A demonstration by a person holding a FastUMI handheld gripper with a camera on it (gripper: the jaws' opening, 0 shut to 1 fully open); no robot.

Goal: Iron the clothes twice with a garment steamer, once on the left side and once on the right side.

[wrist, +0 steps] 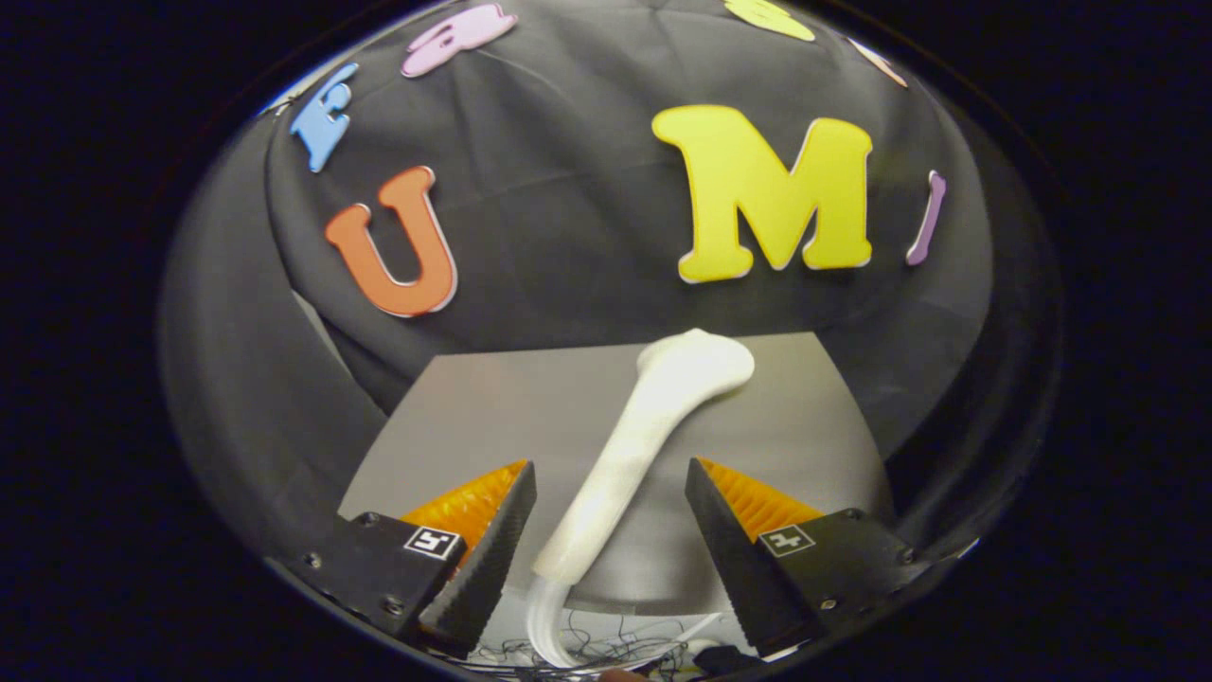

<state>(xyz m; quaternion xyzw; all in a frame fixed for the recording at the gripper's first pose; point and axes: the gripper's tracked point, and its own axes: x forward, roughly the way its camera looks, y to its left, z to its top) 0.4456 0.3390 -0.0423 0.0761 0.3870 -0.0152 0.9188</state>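
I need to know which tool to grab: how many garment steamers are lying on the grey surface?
1: the garment steamer lies on the grey surface, handle between the open gripper fingers, untouched, head beyond them.

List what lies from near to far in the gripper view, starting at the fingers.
Gripper, open with the handle between its fingers → steamer handle → steamer head on the grey table → black cloth wall.
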